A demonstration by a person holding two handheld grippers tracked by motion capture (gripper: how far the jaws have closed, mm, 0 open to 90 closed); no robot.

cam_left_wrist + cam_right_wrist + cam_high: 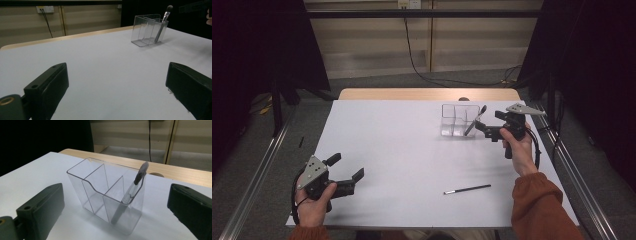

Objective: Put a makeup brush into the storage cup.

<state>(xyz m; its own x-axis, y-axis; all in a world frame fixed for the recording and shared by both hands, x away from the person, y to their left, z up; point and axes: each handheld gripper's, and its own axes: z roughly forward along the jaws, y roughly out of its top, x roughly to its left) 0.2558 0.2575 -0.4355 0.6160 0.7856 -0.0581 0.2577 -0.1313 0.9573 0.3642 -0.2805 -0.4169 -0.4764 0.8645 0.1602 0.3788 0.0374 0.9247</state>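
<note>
I am observing a clear plastic organiser (458, 120) standing upright on the white table, toward its far right part, its open top facing up. Inner walls are dividing it into several compartments; in the right gripper view the organiser (105, 195) is showing one long compartment at the back and smaller ones in front. A makeup brush (475, 120) is standing inside the compartment at the right end, leaning, its silver ferrule and dark bristle head (141, 173) sticking out above the rim. A second brush (467, 189), thin and dark with a pale tip, is lying flat on the table, near the front edge and well apart from the organiser.
</note>
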